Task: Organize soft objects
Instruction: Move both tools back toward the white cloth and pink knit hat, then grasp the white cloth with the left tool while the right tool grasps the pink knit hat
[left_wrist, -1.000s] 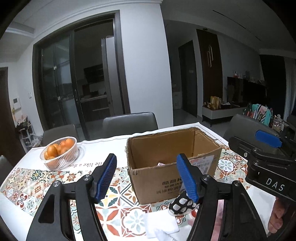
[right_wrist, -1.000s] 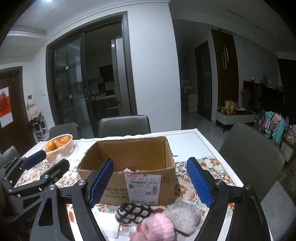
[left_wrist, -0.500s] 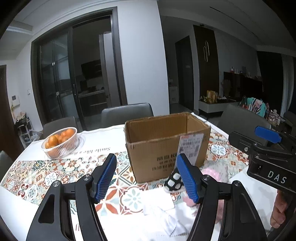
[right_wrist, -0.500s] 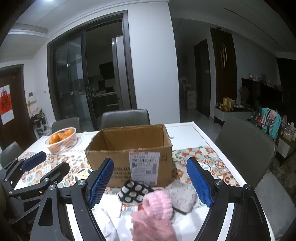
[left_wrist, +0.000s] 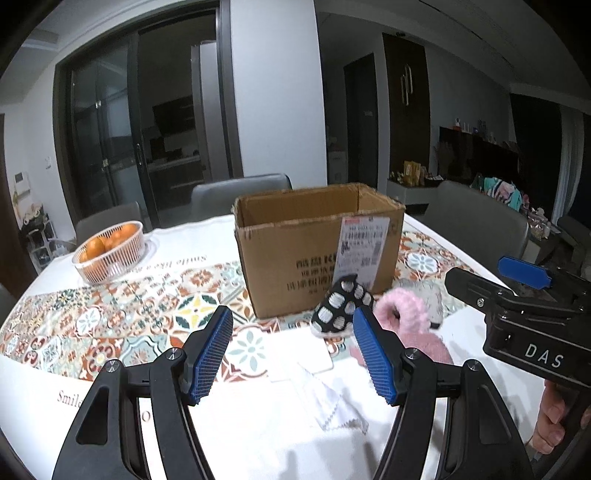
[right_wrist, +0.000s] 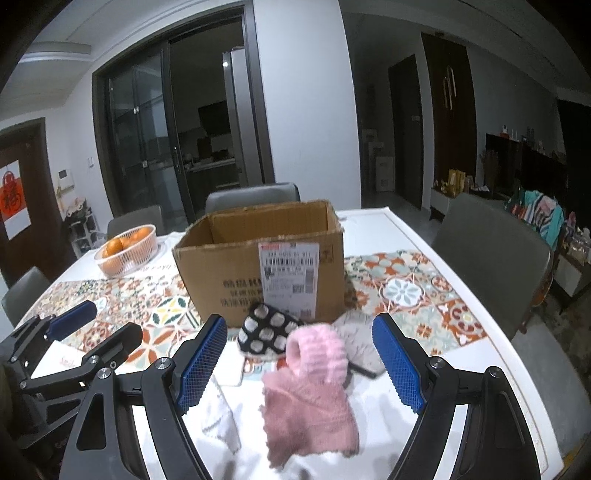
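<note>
An open cardboard box (left_wrist: 317, 251) (right_wrist: 266, 266) stands on the patterned table runner. In front of it lie a black-and-white sock (left_wrist: 341, 306) (right_wrist: 266, 332), a fluffy pink sock (right_wrist: 314, 391) (left_wrist: 410, 321), a grey fuzzy item (right_wrist: 358, 343) and white cloths (left_wrist: 328, 398) (right_wrist: 221, 413). My left gripper (left_wrist: 295, 354) is open and empty, just in front of the white cloths. My right gripper (right_wrist: 299, 362) is open and empty, its jaws standing either side of the pink sock, above it.
A white basket of oranges (left_wrist: 110, 251) (right_wrist: 127, 249) stands at the table's far left. Grey chairs (right_wrist: 491, 258) surround the table. The right gripper's body (left_wrist: 524, 317) is at the right in the left wrist view.
Both grippers have pulled back and lowered toward the table's near edge; the box looks farther and more of the socks and cloths shows. Both stay open.
</note>
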